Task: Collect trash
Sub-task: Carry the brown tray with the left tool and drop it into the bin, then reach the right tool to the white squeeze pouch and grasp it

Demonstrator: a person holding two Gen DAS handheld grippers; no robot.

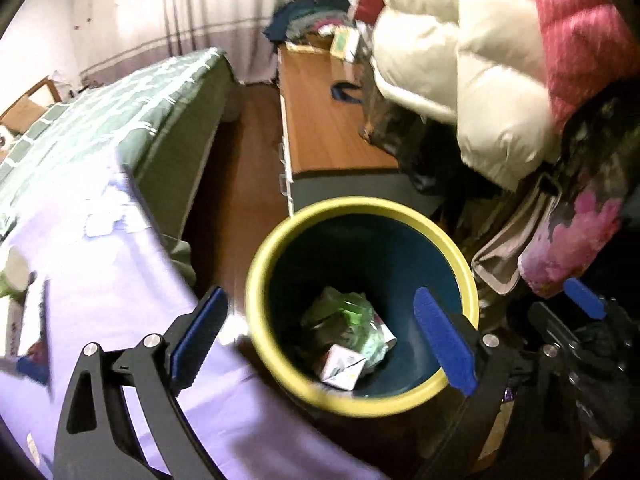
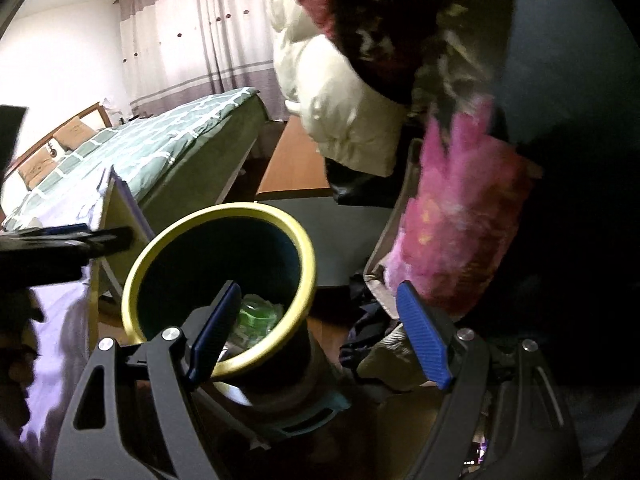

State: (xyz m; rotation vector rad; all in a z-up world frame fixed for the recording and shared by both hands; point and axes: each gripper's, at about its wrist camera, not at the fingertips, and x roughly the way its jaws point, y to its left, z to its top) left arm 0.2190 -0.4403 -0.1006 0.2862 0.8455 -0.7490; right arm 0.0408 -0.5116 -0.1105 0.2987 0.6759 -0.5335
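- Trash [image 1: 348, 336]: crumpled green wrapper and small white carton at bottom of yellow-rimmed bin [image 1: 362, 206].
- left gripper [image 1: 320, 340] above bin mouth, jaws spread, empty.
- right gripper [image 2: 320, 336] beside bin, jaws spread, empty.

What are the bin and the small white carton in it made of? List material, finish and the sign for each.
Bin: probably moulded plastic, smooth and slightly glossy, judging by its even yellow rim and uniform dark blue inner wall.
Small white carton: probably coated paperboard, with flat printed faces and sharp folded edges.
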